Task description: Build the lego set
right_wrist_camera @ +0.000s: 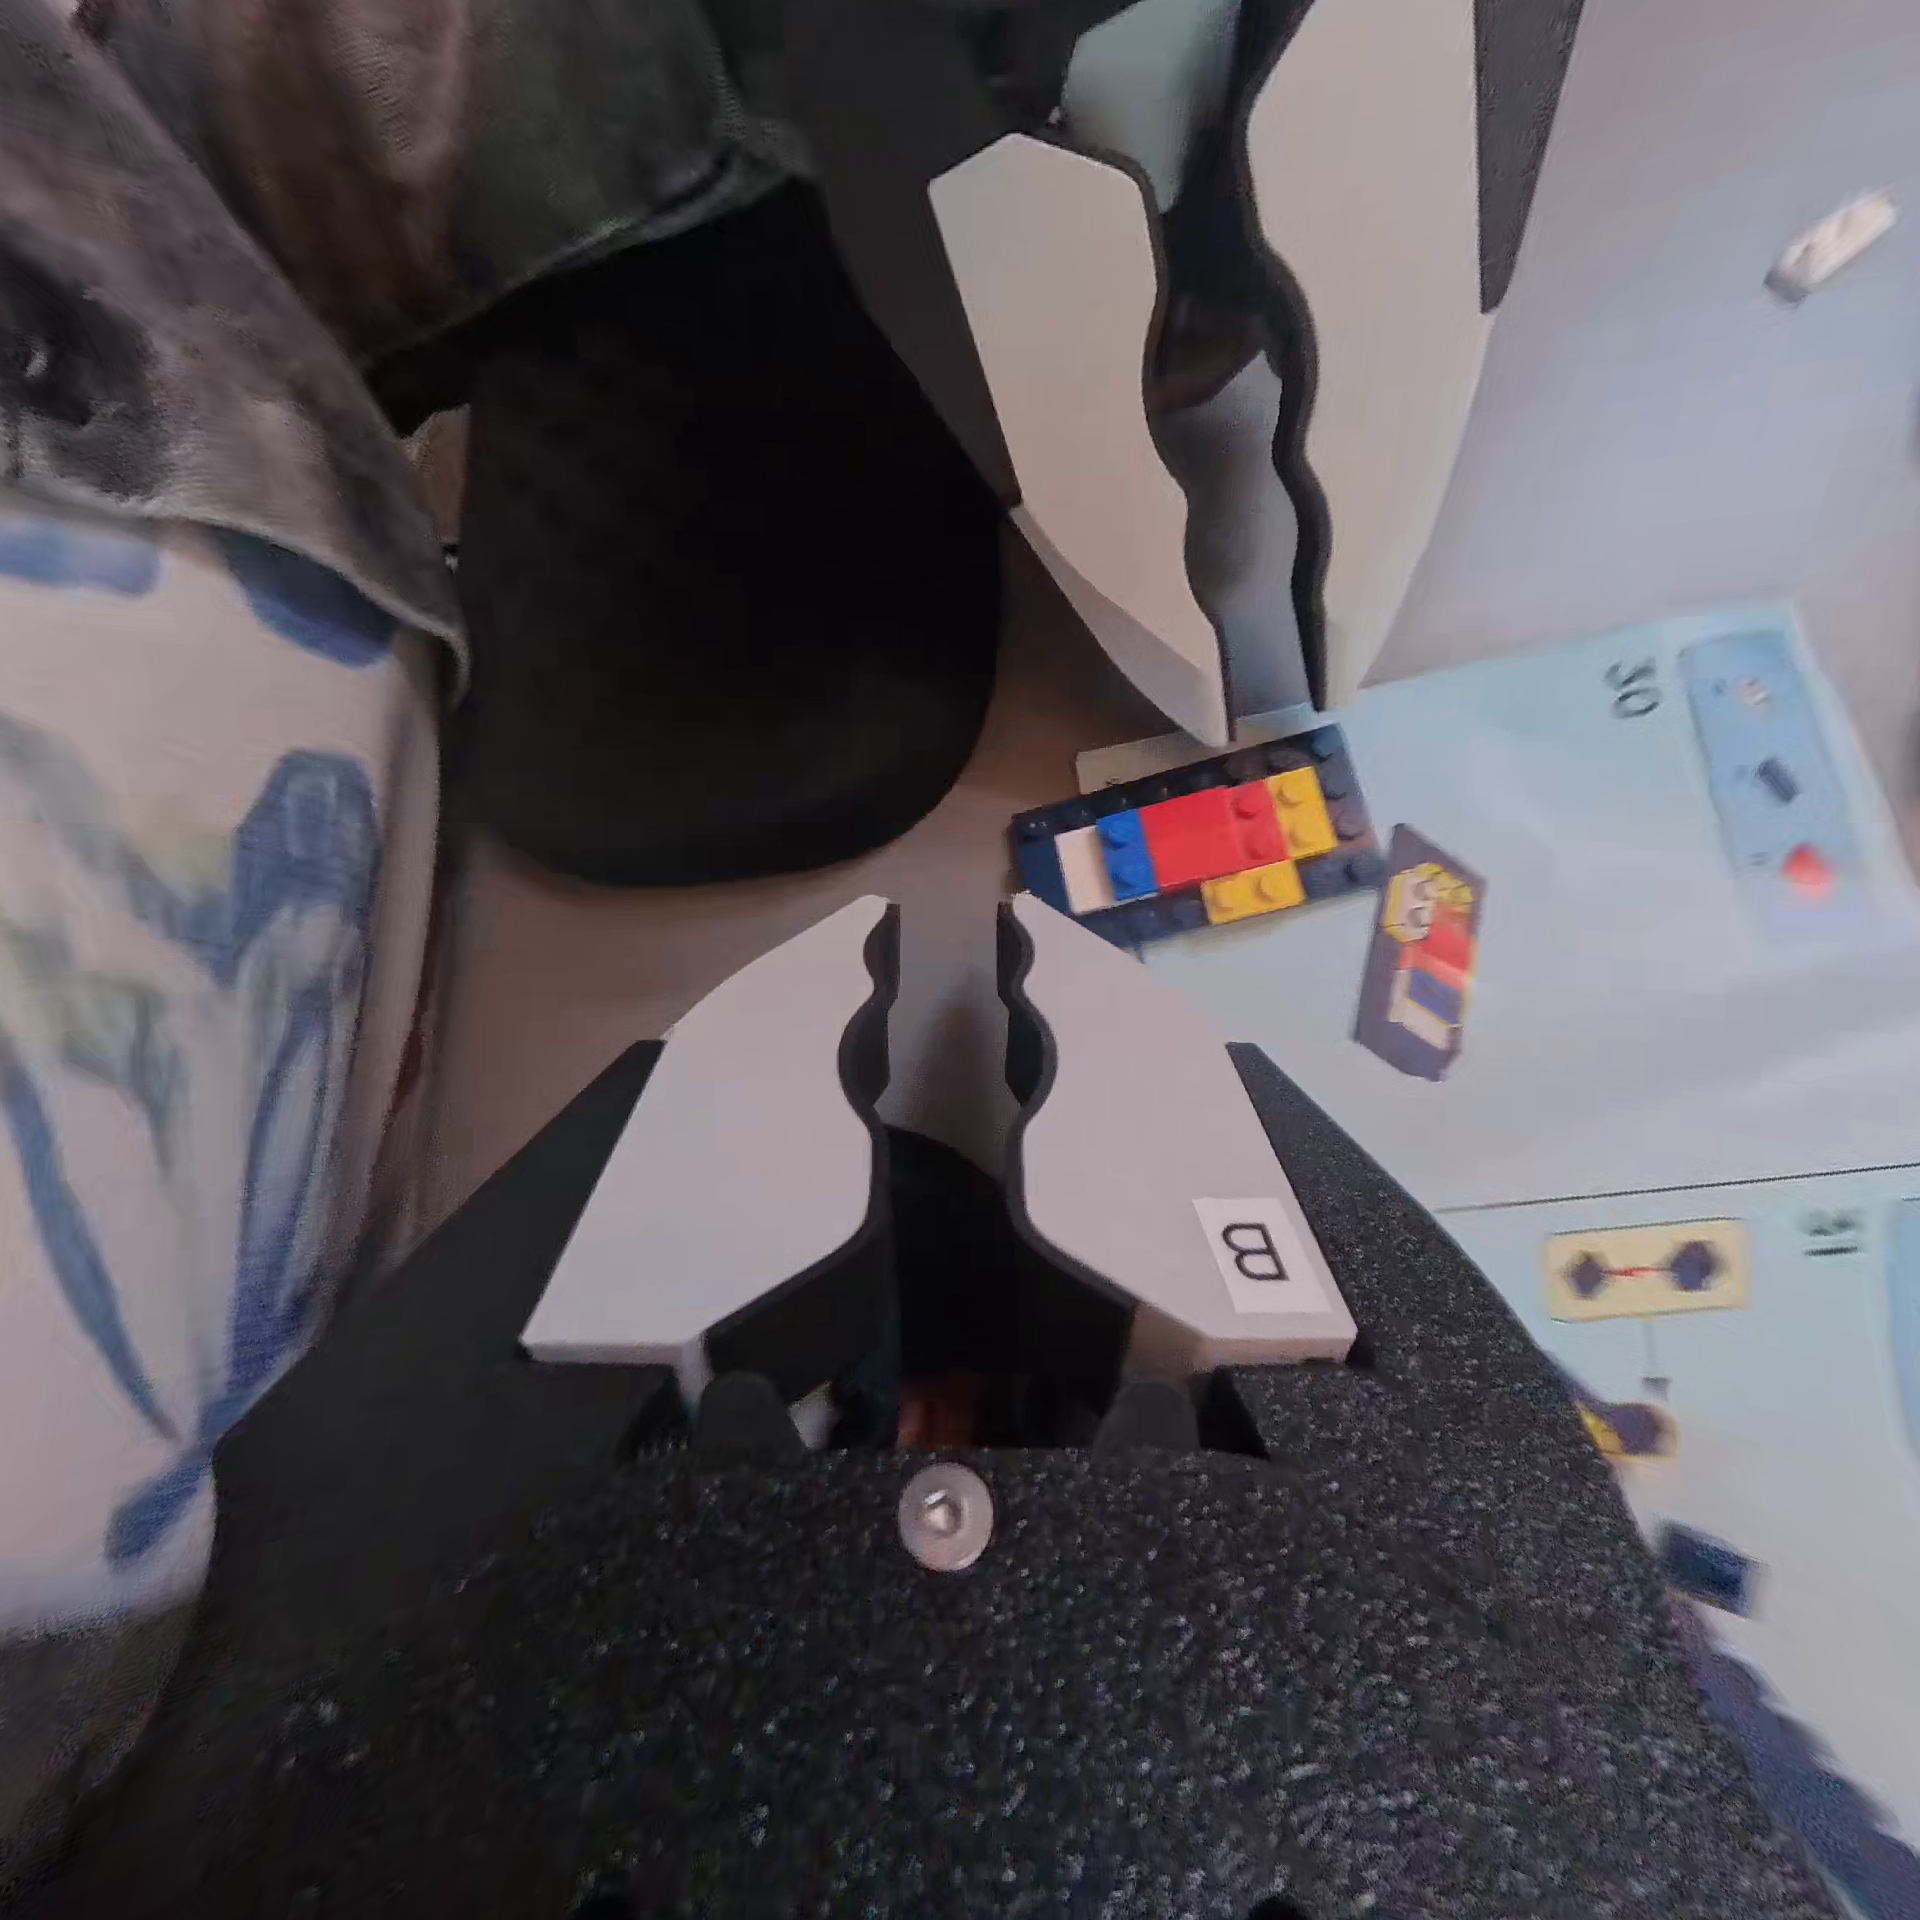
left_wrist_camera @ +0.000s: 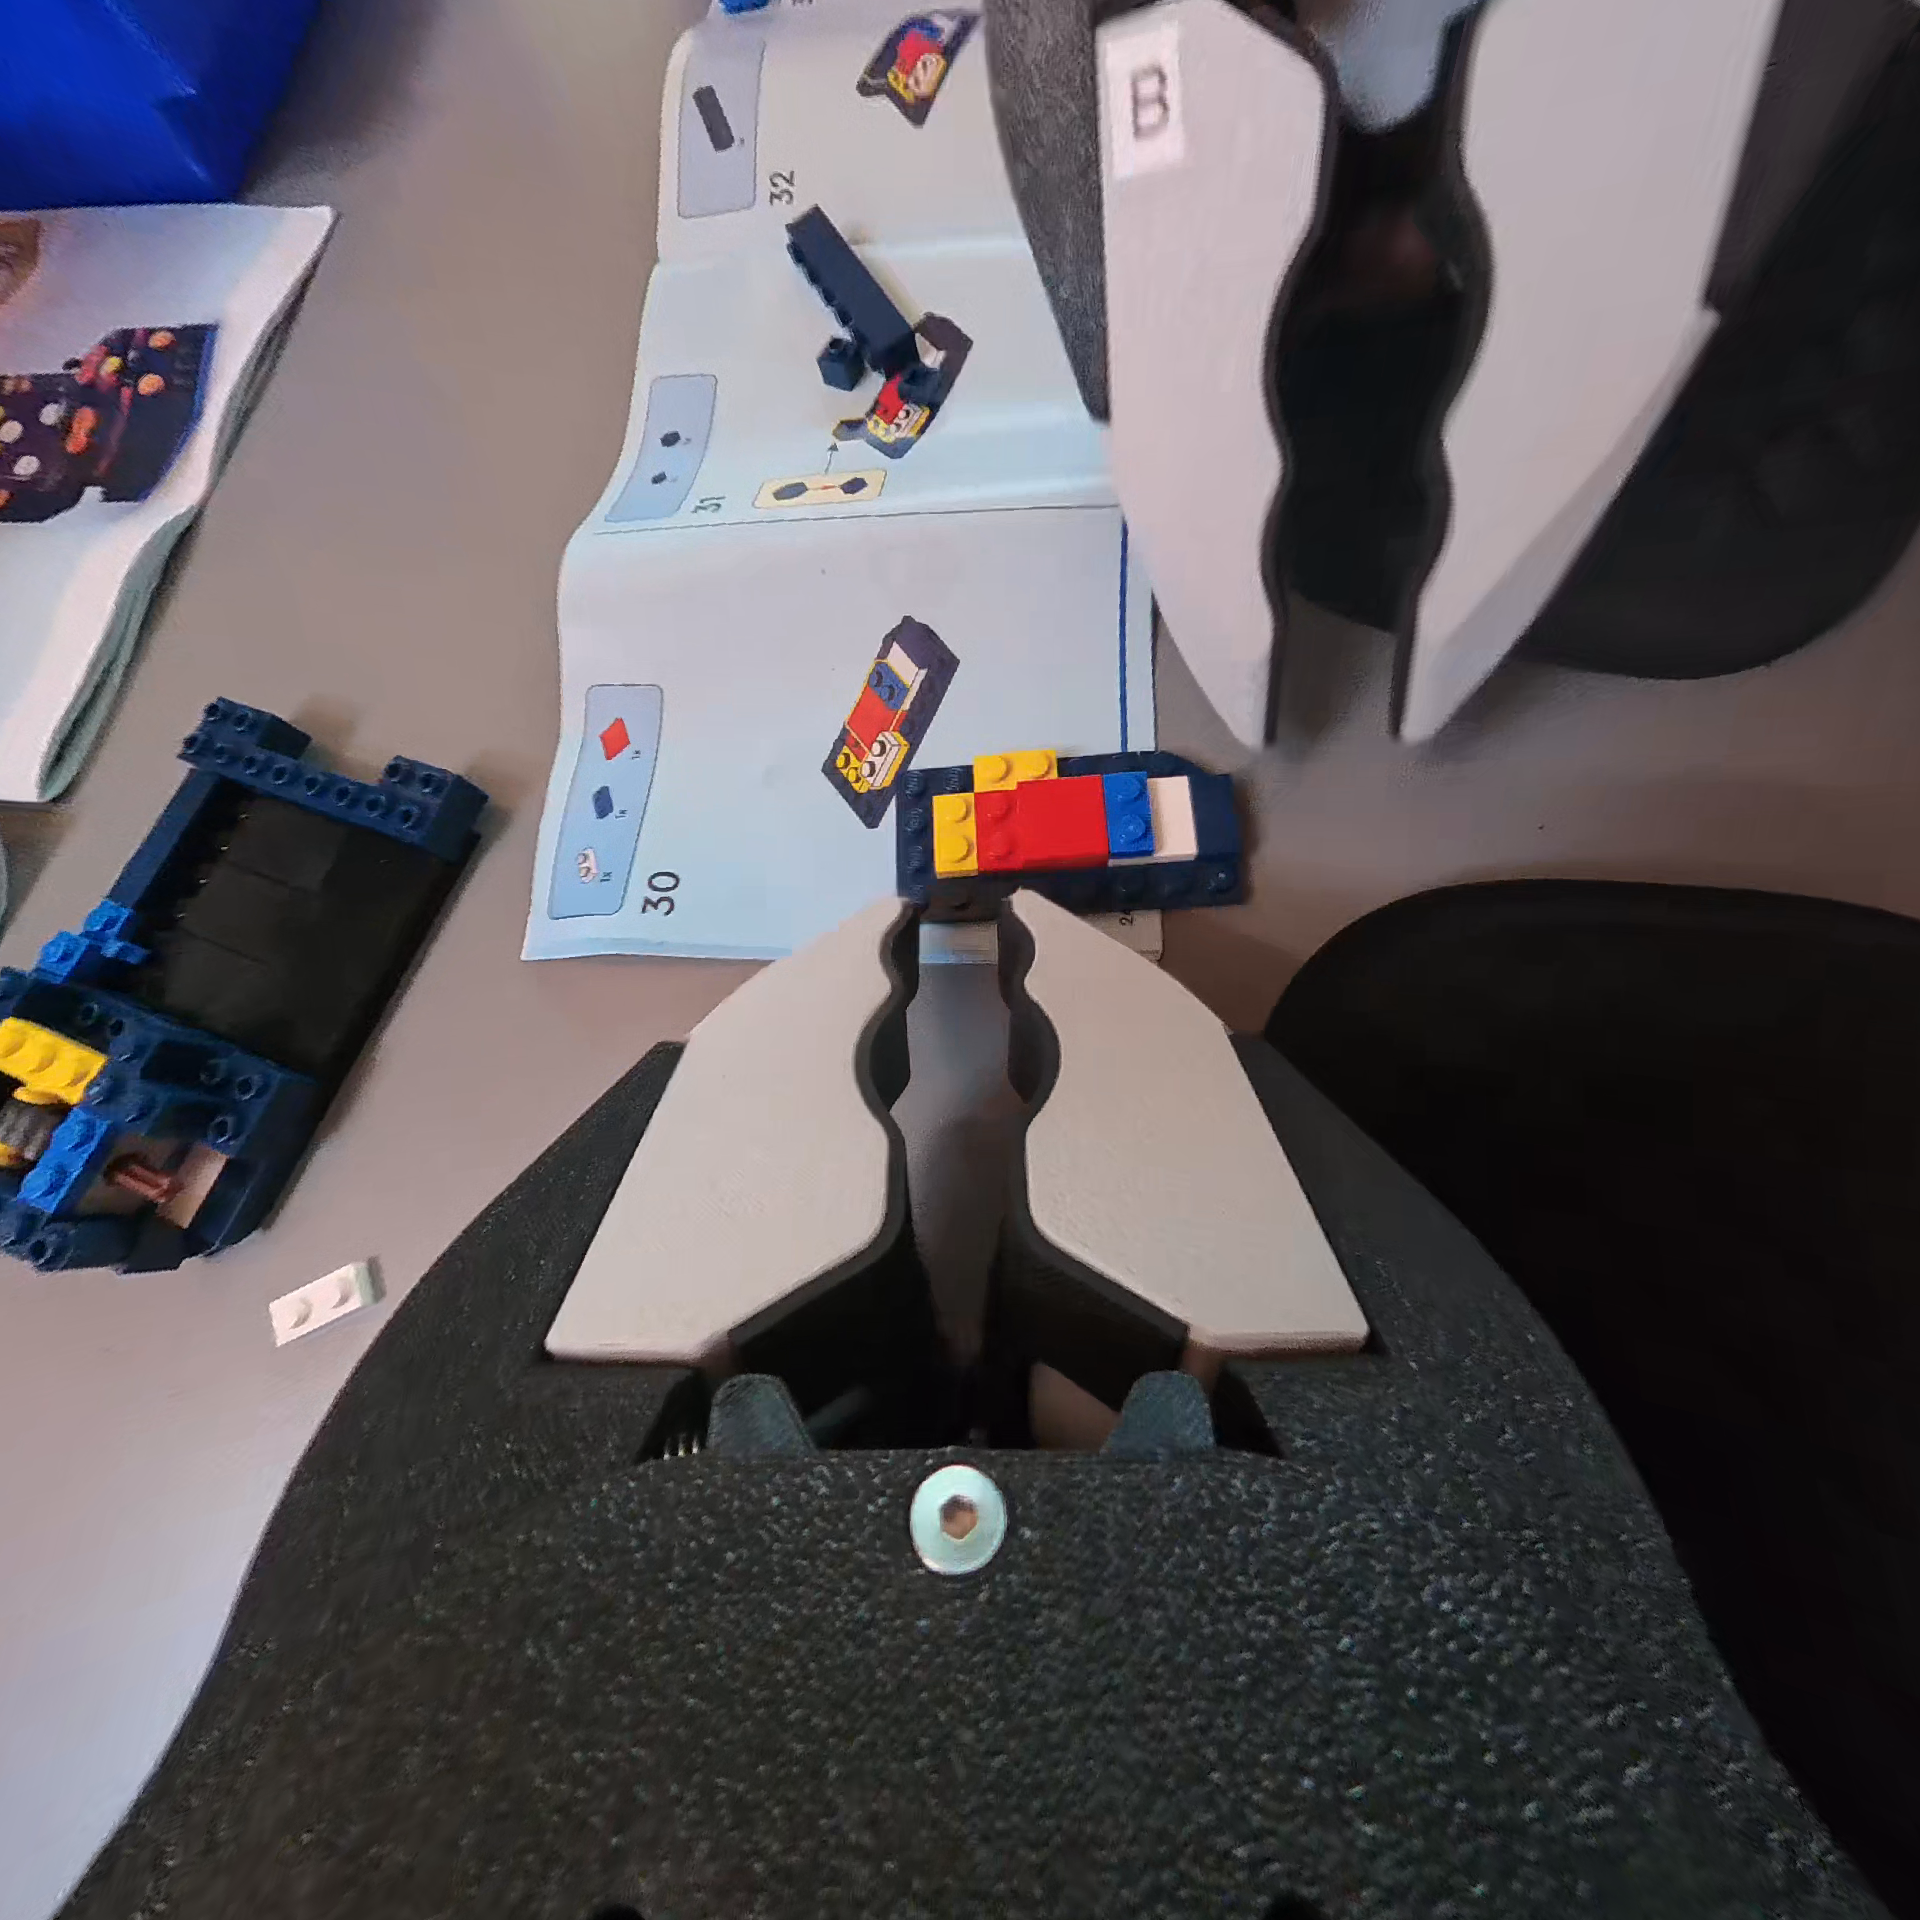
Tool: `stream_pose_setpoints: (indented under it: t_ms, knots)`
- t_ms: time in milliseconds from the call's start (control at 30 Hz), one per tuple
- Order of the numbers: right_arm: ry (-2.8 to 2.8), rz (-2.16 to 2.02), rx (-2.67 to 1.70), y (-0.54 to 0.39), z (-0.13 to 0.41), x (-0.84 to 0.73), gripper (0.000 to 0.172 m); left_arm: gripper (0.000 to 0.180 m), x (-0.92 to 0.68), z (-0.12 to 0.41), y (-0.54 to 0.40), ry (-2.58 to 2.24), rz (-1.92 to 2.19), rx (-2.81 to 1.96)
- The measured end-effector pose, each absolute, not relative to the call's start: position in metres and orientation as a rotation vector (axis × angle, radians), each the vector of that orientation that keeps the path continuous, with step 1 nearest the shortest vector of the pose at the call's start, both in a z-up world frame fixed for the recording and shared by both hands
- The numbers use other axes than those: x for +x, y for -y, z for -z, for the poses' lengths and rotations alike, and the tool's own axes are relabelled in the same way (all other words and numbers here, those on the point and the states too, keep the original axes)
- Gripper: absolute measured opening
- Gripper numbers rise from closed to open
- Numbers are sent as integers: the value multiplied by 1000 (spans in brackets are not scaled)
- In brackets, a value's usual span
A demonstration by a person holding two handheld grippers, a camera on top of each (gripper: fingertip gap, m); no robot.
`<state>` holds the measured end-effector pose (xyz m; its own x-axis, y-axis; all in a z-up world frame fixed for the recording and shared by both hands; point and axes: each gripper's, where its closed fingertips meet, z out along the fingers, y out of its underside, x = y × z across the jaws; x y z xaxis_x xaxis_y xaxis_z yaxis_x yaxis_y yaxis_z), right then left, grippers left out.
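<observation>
Grey tabletop (left_wrist_camera: 436,582): left gripper (left_wrist_camera: 958,909) pinches the dark-blue brick plate (left_wrist_camera: 1075,826); right gripper (right_wrist_camera: 945,914) hangs unclenched, empty, beside it.

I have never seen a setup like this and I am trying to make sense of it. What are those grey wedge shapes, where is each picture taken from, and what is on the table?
The grey wedges are the fingers of two hand-held grippers; a person works one in each hand. Each picture comes from a camera on one gripper, looking forward along its fingers.

In the left wrist view, the left gripper pinches a small dark part under the edge of a dark blue brick plate topped with yellow, red, blue and white bricks. The right gripper hangs above it, holding nothing.

The right wrist view shows the same plate from the opposite side.

On the grey table lie an open instruction booklet, a larger dark blue brick build and a loose white piece.
</observation>
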<state>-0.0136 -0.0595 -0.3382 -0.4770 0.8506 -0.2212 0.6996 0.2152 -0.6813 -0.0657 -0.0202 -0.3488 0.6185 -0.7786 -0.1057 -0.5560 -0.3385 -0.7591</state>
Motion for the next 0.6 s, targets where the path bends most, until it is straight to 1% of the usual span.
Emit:
stream_pose_setpoints:
  t_ms: [133, 167, 267, 333, 433, 600]
  knots:
    - [2268, -1076, -1169, 22, 319, -26, 15, 20, -56, 327, 21, -966, 470, -1968]
    - [2280, -1084, -1117, 19, 319, -30, 14, 25, -54, 328, 20, -961, 476, -1975]
    - [2365, -1049, -1048, 18, 337, -36, 16, 27, -53, 343, 18, -982, 416, -2057]
    - [2393, -989, -1029, 14, 349, -39, 16, 25, -50, 345, 17, -977, 423, -2064]
    - [2371, -1048, -1033, 18, 349, -40, 20, 24, -49, 346, 15, -975, 415, -2058]
    - [2380, -956, -1018, 16, 352, -38, 18, 9, -42, 348, 21, -960, 530, -2097]
